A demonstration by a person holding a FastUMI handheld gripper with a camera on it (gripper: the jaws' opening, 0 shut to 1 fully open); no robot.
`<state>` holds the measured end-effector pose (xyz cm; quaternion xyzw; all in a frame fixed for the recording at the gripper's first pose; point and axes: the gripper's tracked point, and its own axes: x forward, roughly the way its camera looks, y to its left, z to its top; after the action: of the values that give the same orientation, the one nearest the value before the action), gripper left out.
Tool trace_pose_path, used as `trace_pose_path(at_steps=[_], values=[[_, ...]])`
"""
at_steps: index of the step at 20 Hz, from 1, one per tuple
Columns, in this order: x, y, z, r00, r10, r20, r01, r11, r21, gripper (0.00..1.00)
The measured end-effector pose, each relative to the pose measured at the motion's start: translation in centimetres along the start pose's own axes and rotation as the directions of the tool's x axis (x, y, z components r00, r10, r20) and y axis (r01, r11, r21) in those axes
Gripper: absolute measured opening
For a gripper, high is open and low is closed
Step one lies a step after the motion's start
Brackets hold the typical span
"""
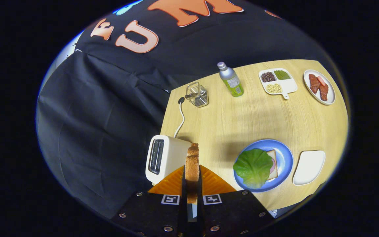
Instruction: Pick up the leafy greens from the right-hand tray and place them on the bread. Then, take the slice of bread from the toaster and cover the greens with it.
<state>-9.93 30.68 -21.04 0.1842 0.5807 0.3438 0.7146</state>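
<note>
Tool nearly closed, both fingers pinching a bread slice held edge-on above the worktop, beside the toaster. Lettuce leaf lies on bread on the blue plate.

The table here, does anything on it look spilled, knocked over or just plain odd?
Nothing looks spilled or broken. The bottle only seems to lean, likely from the lens. The gripper holds a bread slice edge-on, and the lettuce leaf overhangs the bread on the blue plate.
</note>
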Motion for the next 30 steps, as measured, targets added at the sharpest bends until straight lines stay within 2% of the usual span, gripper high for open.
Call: trace_pose_path(at_steps=[10,14,18,26,30], values=[[2.5,-6.8,-3.1,0.996,0.052,-0.074,-0.051,0.999,0.015,0.12],[3.8,-10.2,-4.2,0.996,0.020,-0.089,-0.017,0.999,0.033,0.11],[5.2,-12.7,-4.7,0.996,0.024,-0.081,-0.021,0.999,0.038,0.11],[6.9,-18.1,-5.6,0.994,-0.083,-0.077,0.082,0.996,-0.022,0.12],[6.8,-20.2,-5.2,0.985,-0.165,-0.049,0.163,0.985,-0.060,0.21]])
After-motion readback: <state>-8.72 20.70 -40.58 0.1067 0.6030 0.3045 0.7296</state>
